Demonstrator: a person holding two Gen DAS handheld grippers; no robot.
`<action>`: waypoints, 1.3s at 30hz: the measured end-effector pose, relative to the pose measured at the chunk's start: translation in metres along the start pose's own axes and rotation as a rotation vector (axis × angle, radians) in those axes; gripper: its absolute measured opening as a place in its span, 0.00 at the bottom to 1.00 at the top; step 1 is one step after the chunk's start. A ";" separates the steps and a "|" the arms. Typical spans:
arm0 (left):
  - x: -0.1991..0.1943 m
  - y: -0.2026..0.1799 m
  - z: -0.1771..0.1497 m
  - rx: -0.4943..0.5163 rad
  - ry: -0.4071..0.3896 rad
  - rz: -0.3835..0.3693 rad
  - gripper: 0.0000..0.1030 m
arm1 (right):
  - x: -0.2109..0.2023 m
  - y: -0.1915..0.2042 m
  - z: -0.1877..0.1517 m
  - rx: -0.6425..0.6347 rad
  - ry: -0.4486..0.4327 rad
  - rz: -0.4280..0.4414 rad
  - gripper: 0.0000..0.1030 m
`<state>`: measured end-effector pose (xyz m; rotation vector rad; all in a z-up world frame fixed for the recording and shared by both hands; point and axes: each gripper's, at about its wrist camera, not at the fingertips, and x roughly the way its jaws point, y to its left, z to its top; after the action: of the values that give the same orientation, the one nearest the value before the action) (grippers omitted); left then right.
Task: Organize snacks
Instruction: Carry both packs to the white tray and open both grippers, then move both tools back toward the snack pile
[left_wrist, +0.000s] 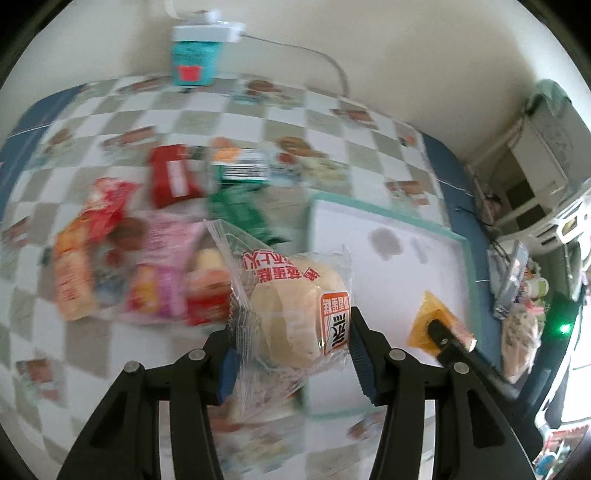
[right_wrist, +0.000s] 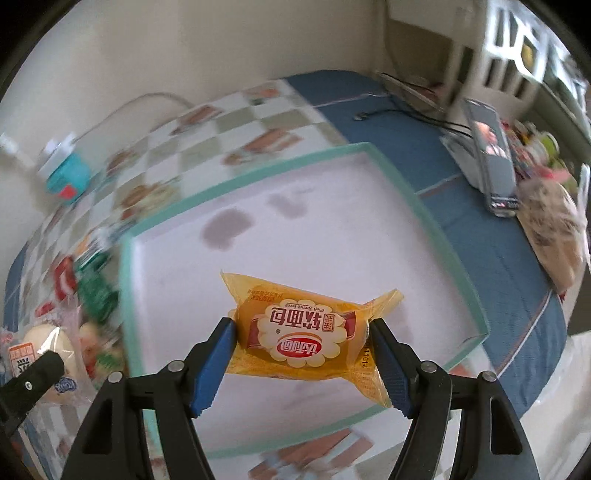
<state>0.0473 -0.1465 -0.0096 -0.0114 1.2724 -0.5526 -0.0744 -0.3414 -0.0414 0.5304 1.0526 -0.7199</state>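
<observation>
Left gripper (left_wrist: 291, 354) clamping a clear-wrapped bun (left_wrist: 295, 314) beside the snack pile (left_wrist: 147, 251); right gripper (right_wrist: 303, 350) squeezing a yellow bread packet (right_wrist: 303, 338) over the white tray (right_wrist: 436, 221).

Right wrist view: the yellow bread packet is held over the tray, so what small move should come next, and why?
Probably lower it and open the right hand-held gripper: the yellow bread packet is pinched above the bare floor of the green-rimmed tray.
</observation>
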 end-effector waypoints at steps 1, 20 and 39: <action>0.006 -0.009 0.003 0.014 0.000 -0.005 0.53 | 0.003 -0.006 0.004 0.014 -0.002 -0.006 0.73; 0.042 -0.056 0.034 0.066 -0.072 0.015 0.78 | 0.023 -0.042 0.029 0.092 -0.059 -0.056 0.85; -0.046 0.088 -0.013 -0.274 -0.065 0.268 0.88 | -0.048 0.058 -0.034 -0.133 -0.079 0.058 0.89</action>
<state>0.0611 -0.0480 0.0009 -0.0863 1.2534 -0.1444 -0.0655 -0.2657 -0.0081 0.4129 0.9996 -0.6103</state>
